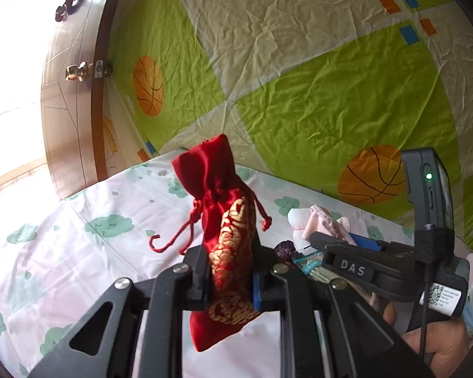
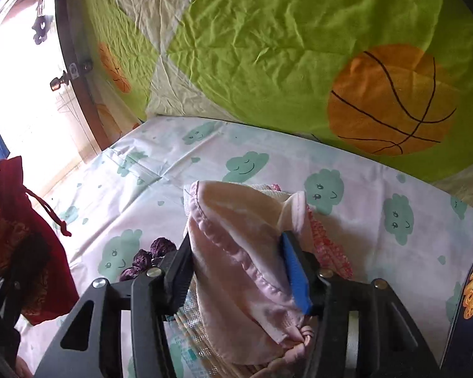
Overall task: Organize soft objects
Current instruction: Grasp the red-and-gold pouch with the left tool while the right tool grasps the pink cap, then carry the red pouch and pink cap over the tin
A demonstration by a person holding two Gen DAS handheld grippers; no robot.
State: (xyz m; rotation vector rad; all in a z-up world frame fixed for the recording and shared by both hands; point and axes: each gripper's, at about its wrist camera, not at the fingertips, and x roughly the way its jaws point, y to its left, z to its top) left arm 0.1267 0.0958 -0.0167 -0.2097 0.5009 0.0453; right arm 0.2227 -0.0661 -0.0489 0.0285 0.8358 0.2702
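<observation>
Left gripper (image 1: 230,280): jaws clenched on a red drawstring pouch (image 1: 227,239) with gold embroidery, held upright above the cloud-print bed sheet (image 1: 78,245).
Right gripper (image 2: 236,271): jaws clenched on a pink satin cloth (image 2: 236,252), lifted just over a purple item (image 2: 151,255) on the sheet.
Basketball-print quilt (image 1: 315,94) lay behind.

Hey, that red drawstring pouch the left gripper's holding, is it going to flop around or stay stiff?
The red pouch probably flops: its top droops sideways above the left gripper. It seems light, and its cords dangle loose, so they may snag.
</observation>
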